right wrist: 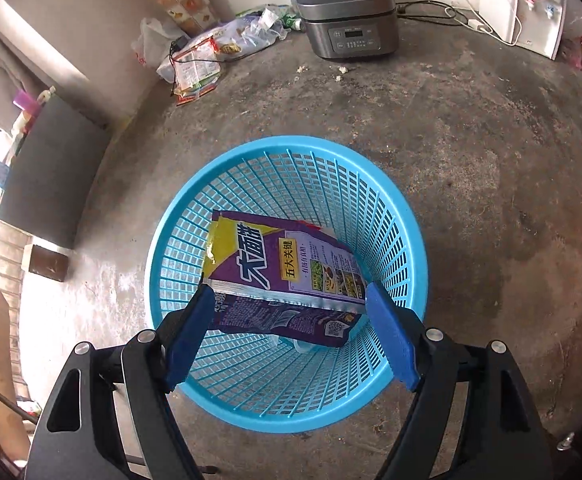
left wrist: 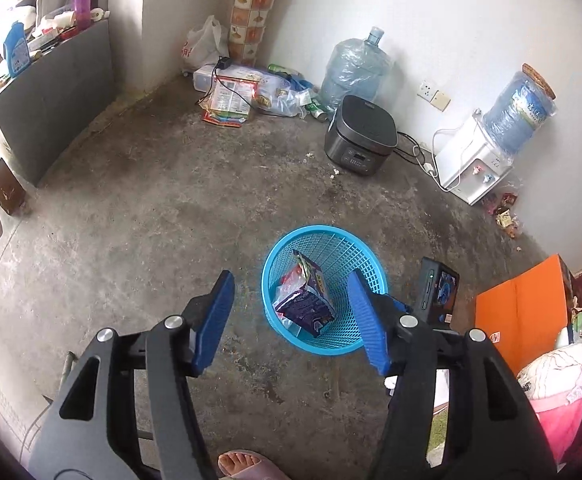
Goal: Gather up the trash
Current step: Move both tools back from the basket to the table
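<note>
A light blue mesh waste basket (left wrist: 287,240) (right wrist: 411,216) stands on the concrete floor. Inside it lies a purple and yellow snack packet (left wrist: 311,304) (right wrist: 275,264) on top of a clear plastic wrapper (left wrist: 287,292). My left gripper (left wrist: 291,284) is open and empty, held high above the floor on the near side of the basket. My right gripper (right wrist: 289,292) is open, directly over the basket with the packet below and between its blue fingers (right wrist: 391,336). The back of the right gripper (left wrist: 439,296) shows to the right of the basket in the left wrist view.
A pile of wrappers and bags (left wrist: 235,96) (right wrist: 207,56) lies by the tiled pillar. A dark rice cooker (left wrist: 359,136) (right wrist: 347,16), a water bottle (left wrist: 351,68) and a water dispenser (left wrist: 475,160) (right wrist: 527,4) line the wall. Small wrappers (left wrist: 505,212) lie beside the dispenser. An orange box (left wrist: 523,308) stands right.
</note>
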`<state>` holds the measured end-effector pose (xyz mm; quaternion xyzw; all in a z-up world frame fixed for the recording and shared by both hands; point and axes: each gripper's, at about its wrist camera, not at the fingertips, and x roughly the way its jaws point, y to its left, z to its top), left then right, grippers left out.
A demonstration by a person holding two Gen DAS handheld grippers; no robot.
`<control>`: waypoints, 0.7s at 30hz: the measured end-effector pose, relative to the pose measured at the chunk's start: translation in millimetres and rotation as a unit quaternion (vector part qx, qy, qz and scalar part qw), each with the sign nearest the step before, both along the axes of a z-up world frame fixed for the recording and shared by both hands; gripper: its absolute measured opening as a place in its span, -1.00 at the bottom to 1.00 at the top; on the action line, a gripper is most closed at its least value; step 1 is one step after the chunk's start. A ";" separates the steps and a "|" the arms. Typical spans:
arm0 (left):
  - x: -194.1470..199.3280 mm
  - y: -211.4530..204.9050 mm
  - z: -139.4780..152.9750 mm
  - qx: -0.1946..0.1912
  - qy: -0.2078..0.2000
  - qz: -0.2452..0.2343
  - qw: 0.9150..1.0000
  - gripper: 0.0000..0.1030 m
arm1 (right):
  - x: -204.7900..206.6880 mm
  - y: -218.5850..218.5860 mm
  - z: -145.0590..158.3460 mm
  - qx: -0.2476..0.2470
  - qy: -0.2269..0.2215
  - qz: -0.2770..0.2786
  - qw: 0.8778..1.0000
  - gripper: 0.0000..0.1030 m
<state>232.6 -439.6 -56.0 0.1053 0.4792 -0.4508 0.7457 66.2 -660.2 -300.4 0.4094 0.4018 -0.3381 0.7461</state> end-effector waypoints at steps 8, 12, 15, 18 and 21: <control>-22.2 96.0 80.0 -0.083 -0.057 0.032 0.994 0.40 | -29.5 42.7 109.8 -0.113 -0.087 0.006 0.990 0.47; -45.9 151.4 103.3 -0.111 -0.102 0.057 0.987 0.59 | -37.1 85.8 171.5 -0.200 -0.133 0.031 0.970 0.62; -61.8 192.1 110.8 -0.120 -0.118 0.076 0.983 0.61 | -37.5 122.3 209.3 -0.258 -0.166 0.056 0.950 0.86; -71.1 238.2 112.0 -0.130 -0.127 0.110 0.977 0.61 | -31.5 155.9 240.7 -0.286 -0.183 0.096 0.936 0.86; -78.4 282.5 109.5 -0.129 -0.137 0.146 0.971 0.61 | -25.7 186.7 267.2 -0.283 -0.205 0.136 0.927 0.86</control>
